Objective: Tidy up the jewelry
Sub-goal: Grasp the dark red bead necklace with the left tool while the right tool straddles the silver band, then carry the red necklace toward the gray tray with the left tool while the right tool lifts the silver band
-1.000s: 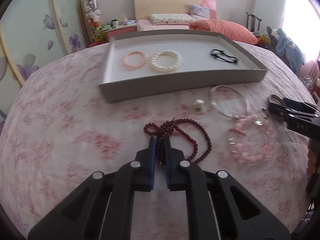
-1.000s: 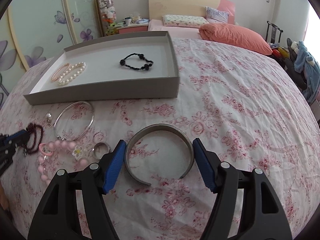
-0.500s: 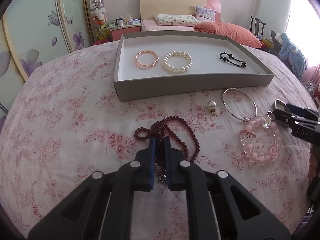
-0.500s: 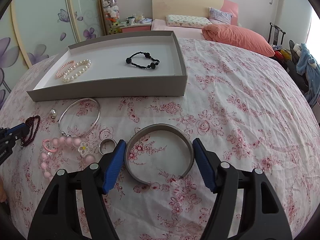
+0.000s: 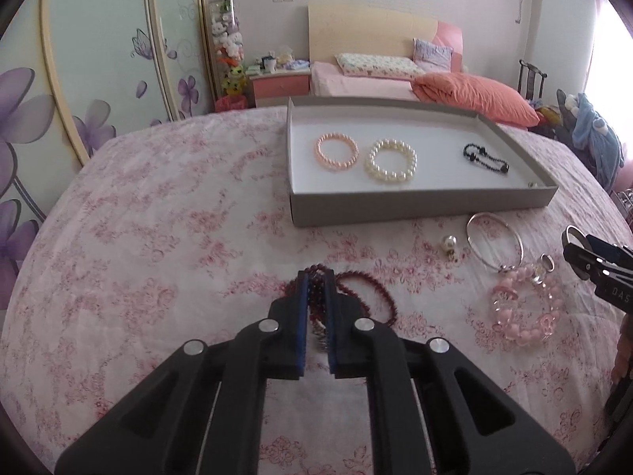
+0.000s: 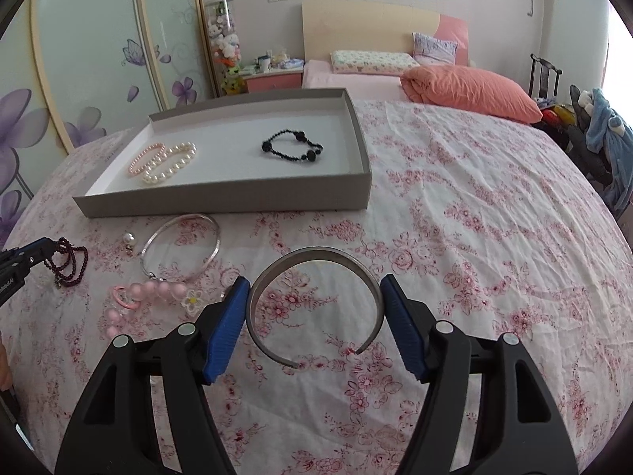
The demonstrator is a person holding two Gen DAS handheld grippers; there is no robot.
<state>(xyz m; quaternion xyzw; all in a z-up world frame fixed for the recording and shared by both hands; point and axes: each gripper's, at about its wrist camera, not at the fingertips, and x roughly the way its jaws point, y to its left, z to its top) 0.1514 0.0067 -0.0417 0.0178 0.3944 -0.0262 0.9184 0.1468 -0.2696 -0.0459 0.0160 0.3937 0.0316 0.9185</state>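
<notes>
- The left gripper is clenched on a dark red beaded string necklace; a bunch of beads sits pinched between its blue pads, while loose loops trail on the flowered pink bedspread just right of the tips.
- The right gripper is closed on a grey open metal cuff bangle, each pad pressed to one outer side of the band and the cuff's gap facing back toward the tool.
- Judged step: both tools have a piece in hand, so the pick-up is done and the carry to the tray comes next.
- To the left of the right gripper's tips lie a pink bead bracelet with a flower charm, a thin silver hoop bangle and a small pearl earring, all on the bedspread and waiting their turn.
- Ahead of both tools stands the shallow grey cardboard tray, holding a pink bead bracelet, a white pearl bracelet and a black bead bracelet.
- The next move probably calls for lifting the necklace's trailing loops above the near wall, then letting go over the bare floor between the pearl and black bracelets.
</notes>
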